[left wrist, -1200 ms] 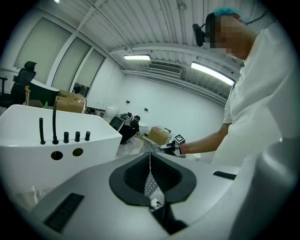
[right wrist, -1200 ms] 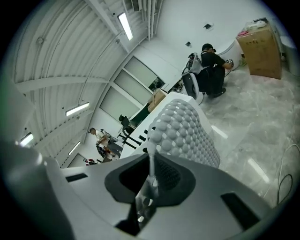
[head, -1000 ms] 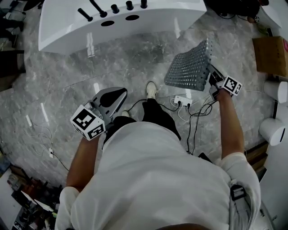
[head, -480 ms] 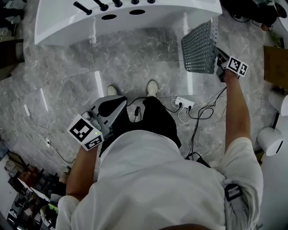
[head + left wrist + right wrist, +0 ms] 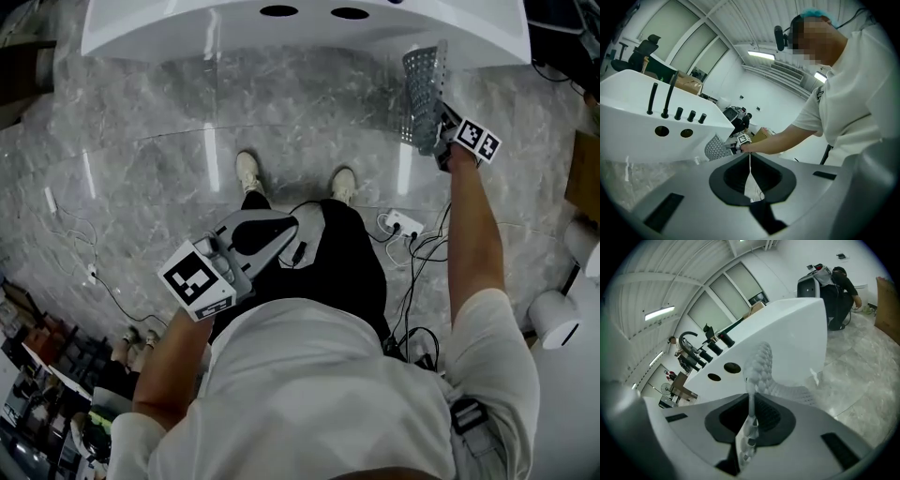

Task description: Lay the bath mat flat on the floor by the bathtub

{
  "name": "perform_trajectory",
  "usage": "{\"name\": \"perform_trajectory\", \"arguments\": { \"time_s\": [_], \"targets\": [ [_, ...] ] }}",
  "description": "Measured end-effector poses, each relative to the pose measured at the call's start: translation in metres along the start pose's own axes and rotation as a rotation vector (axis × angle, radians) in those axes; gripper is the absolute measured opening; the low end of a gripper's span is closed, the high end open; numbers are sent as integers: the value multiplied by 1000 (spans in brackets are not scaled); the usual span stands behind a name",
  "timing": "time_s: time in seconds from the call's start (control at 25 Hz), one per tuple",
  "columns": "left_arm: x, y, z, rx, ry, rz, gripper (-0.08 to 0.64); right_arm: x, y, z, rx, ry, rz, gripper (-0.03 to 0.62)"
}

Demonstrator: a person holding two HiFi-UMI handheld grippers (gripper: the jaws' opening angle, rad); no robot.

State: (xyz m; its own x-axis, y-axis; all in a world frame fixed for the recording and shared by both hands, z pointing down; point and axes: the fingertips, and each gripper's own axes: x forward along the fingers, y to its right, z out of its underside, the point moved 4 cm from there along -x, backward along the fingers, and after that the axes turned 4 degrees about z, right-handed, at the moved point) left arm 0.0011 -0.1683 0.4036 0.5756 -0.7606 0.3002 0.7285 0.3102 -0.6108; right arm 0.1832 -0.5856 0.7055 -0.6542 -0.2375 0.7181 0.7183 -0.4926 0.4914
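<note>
Bath mat (image 5: 424,92), grey and studded, hangs edge-on in the air toward 1 o'clock in the head view, just in front of the white bathtub (image 5: 281,33) and above the marble floor (image 5: 309,112). The right gripper (image 5: 439,131) has its jaws clamped on the mat's edge. The left gripper (image 5: 281,230), near mid-frame toward 9 o'clock, has its jaws pressed together on nothing.

The mat (image 5: 422,94) looks like bumpy grey plastic; the tub (image 5: 187,33) is glossy white, the floor (image 5: 281,103) polished veined stone.
</note>
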Motion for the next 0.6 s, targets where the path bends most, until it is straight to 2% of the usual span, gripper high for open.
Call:
{"name": "perform_trajectory", "arguments": {
  "time_s": [0.28,0.6],
  "targets": [
    [-58,-54,13,-50,36,-16,20,100,-100,57,-45,-90,-25,46],
    [-116,-109,40,-116,96,-37,20,200,-195,102,-156,-203,-40,48]
  ]
}}
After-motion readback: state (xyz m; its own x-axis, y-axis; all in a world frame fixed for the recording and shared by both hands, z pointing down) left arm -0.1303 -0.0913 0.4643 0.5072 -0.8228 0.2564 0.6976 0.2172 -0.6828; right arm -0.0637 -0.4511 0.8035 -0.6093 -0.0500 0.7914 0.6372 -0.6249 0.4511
